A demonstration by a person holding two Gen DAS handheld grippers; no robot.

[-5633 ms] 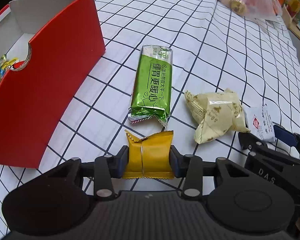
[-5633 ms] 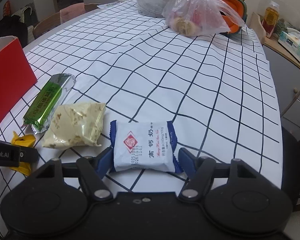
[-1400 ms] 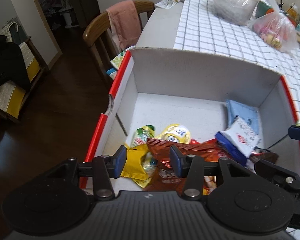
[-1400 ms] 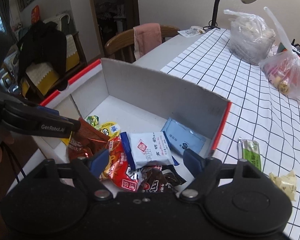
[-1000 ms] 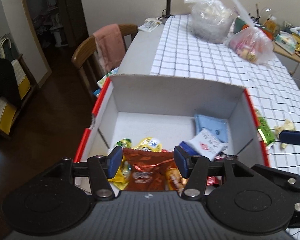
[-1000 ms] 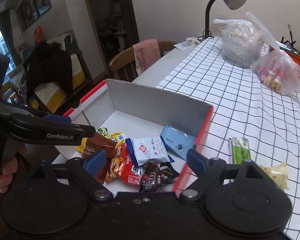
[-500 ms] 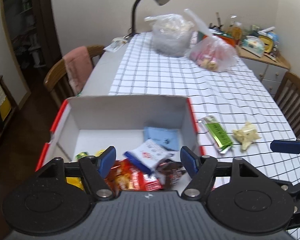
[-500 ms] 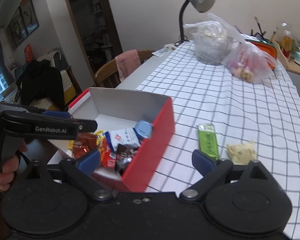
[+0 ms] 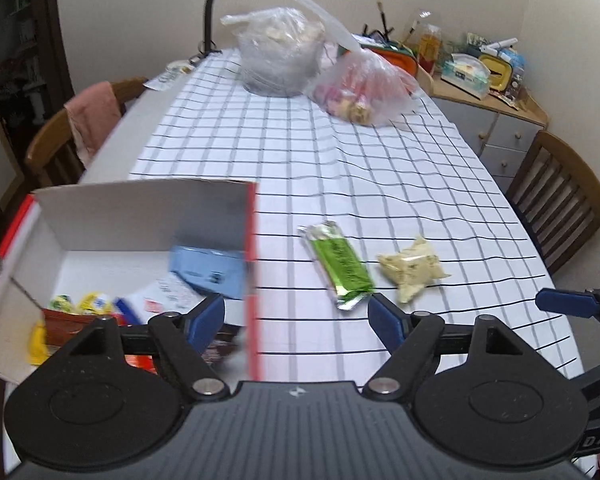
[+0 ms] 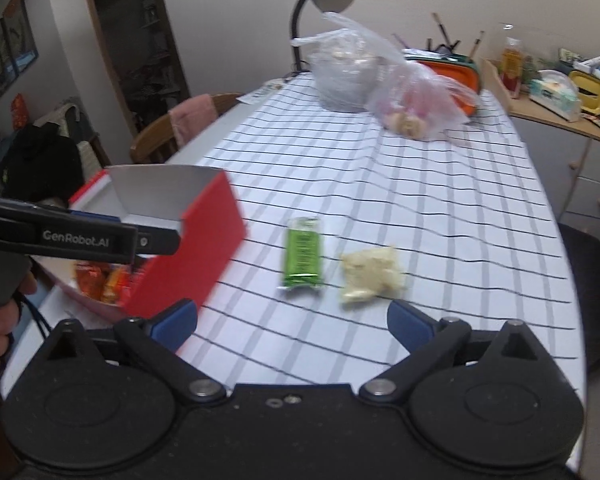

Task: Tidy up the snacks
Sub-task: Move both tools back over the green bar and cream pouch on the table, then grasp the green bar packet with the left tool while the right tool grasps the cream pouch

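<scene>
On the white tablecloth with a black grid (image 9: pixel 380 168), the red cardboard box with white inside (image 9: pixel 140 208) is standing at the left, already holding several snack packets, while two snacks are lying loose to its right. The long green foil snack bar (image 9: pixel 340 266) is lying with its long axis pointing away from the grippers, just beside the crumpled pale yellow packet (image 10: pixel 370 274). The left gripper (image 9: pixel 296 318) is opening with nothing between its jaws and is sitting nearer the bar, and the right gripper (image 10: pixel 292 322) is also opening, empty, nearer the yellow packet.
</scene>
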